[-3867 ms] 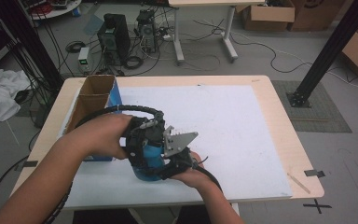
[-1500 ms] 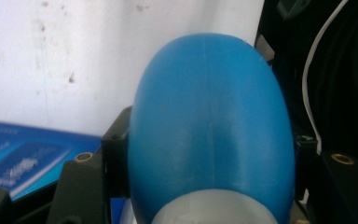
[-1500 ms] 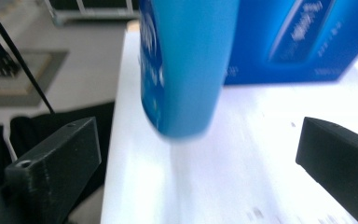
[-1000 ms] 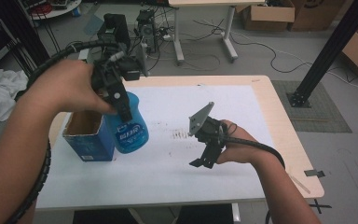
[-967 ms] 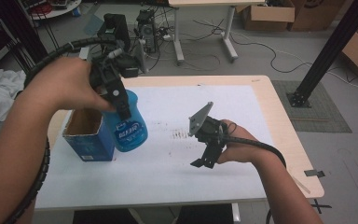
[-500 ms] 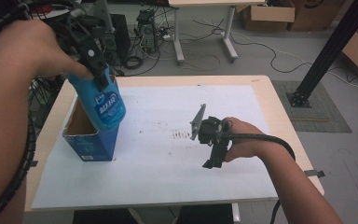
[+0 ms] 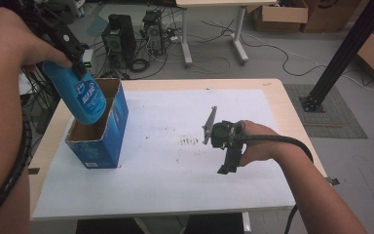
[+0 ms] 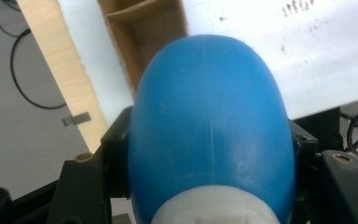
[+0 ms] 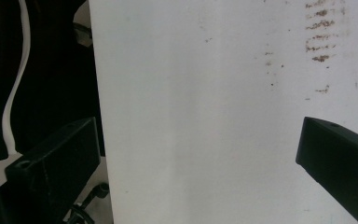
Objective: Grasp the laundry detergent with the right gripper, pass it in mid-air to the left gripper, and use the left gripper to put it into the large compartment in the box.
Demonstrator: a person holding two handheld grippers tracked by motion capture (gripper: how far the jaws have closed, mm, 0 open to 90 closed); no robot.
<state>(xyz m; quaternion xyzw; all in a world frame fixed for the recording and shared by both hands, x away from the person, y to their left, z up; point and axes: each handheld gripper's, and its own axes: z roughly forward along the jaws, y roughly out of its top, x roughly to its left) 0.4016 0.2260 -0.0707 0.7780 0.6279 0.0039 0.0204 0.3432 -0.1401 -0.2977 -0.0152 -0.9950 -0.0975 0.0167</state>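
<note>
- Left gripper [image 7: 73,56], raised at the far left of the table, is clamped on a blue bottle [image 7: 83,97]; in the left gripper view its two black jaws press the bottle's [image 8: 209,126] sides just above the white collar [image 8: 214,212], so the hold is at the neck end.
- Blue cardboard box [image 7: 100,129] stands open-topped near the table's left edge, its long axis running near to far; the bottle hangs over its far half, tilted, rounded base lowest and already dipping to about the rim, neck leaning up and to the left toward the hand.
- Bottle's long axis therefore slants against the box's upright walls; judging from this, the coming move turns on bringing that axis closer to vertical and lowering the base straight down into the brown interior [image 8: 144,28], which lies directly beyond the base as seen along the jaws.
- Right gripper [image 7: 226,163] rests well apart at the right middle of the white table sheet [image 7: 175,170]; its jaws stand wide with nothing between them, bare sheet showing in the gap; the left hand is plainly the nearer to the box.
- Small brown smudges [image 7: 190,141] mark the sheet between the box and the right gripper.
</note>
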